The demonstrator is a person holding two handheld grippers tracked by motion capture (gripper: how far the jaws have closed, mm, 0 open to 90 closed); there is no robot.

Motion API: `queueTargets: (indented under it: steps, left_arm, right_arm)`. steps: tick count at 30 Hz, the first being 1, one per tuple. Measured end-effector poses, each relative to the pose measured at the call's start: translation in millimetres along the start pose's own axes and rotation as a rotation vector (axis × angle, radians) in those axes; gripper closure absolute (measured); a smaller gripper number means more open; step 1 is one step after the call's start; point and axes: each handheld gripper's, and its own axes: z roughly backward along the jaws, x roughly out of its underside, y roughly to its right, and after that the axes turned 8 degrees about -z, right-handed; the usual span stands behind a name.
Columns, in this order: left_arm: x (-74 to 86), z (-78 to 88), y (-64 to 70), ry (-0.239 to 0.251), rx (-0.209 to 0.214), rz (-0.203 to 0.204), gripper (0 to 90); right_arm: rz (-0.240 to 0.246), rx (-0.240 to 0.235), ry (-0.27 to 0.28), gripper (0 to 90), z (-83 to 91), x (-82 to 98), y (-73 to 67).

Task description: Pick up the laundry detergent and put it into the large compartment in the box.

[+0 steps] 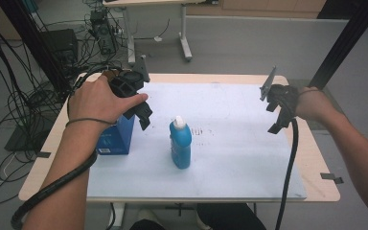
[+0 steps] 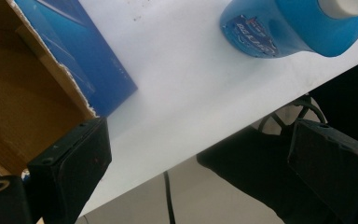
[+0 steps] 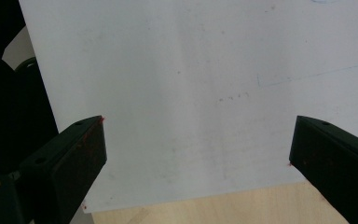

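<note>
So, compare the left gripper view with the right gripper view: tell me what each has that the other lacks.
Left gripper view alone: the blue box with its torn brown inside, and the blue bottle with a white cap. Right gripper view alone: the wooden table edge below the sheet. Both share the white sheet and a pair of wide-open black jaws, on the left hand-held gripper and the right hand-held gripper.

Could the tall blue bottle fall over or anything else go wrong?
Maybe. The blue bottle stands upright, tall and narrow, so a bump from the open left gripper close beside it might tip it. That gripper also hangs right over the blue box, whose open top looks torn, so a jaw could catch the edge. The right gripper is open, far off over the white mat, so little risk there.
</note>
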Motion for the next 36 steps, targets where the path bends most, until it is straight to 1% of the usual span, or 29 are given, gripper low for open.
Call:
queueTargets:
  steps: [2, 3, 4, 7, 11, 13, 17, 24, 27, 29, 32, 33, 34, 36]
  left_arm:
    - [0.8, 0.4, 0.3, 0.004, -0.001, 0.003, 6.2]
    - [0.5, 0.5, 0.1, 0.000, -0.001, -0.001, 6.2]
    - [0.4, 0.3, 0.3, -0.001, -0.002, 0.000, 6.2]
    - [0.4, -0.7, -1.2, -0.001, 0.006, 0.001, 6.2]
    - [-0.4, -2.8, -0.3, -0.004, 0.005, 0.005, 6.2]
    - [0.2, -3.6, -0.3, 0.000, 0.010, 0.010, 6.2]
    - [-0.7, -4.0, 0.5, -0.009, 0.007, 0.021, 6.2]
    - [0.7, -1.6, 3.7, -0.002, 0.010, 0.057, 6.2]
    - [1.7, 0.1, 4.6, 0.009, 0.023, 0.076, 6.3]
    - [0.2, 0.6, 6.6, 0.003, 0.026, 0.091, 6.3]
    - [-2.5, 2.1, 13.6, -0.005, 0.006, 0.113, 6.3]
    - [-2.6, 2.6, 15.8, -0.004, 0.004, 0.130, 6.4]
    - [-3.4, 3.0, 17.2, -0.007, 0.000, 0.135, 6.3]
    - [-4.8, 3.8, 20.9, -0.010, -0.005, 0.163, 6.3]
  right_arm:
    - [-0.002, 0.002, 0.001, 3.8, 0.1, 0.3, -0.3]
    - [0.007, 0.004, 0.005, 3.8, -0.3, 0.7, 0.2]
    - [0.008, 0.006, 0.000, 3.8, -0.2, -0.1, 0.1]
    - [0.006, 0.003, 0.005, 3.8, -0.4, 1.7, 1.6]
    - [0.004, 0.005, 0.005, 3.8, -0.4, 3.7, 3.4]
    - [0.005, 0.001, 0.006, 3.9, 0.2, 4.6, 4.3]
    - [0.003, 0.002, 0.009, 3.9, 0.3, 5.7, 3.5]
    - [0.013, 0.004, 0.009, 3.9, 0.2, 5.2, 3.2]
    - [0.019, 0.003, 0.009, 3.9, 0.0, 5.0, 3.5]
    - [0.021, 0.002, 0.008, 3.9, 0.1, 5.0, 3.5]
    - [0.026, 0.001, 0.010, 3.8, -0.4, 6.0, 4.6]
    - [0.024, -0.002, 0.009, 3.9, -0.8, 6.3, 5.3]
    - [0.021, -0.003, 0.009, 3.8, -1.2, 6.9, 5.4]
    - [0.030, -0.008, 0.015, 3.9, -2.2, 8.6, 7.2]
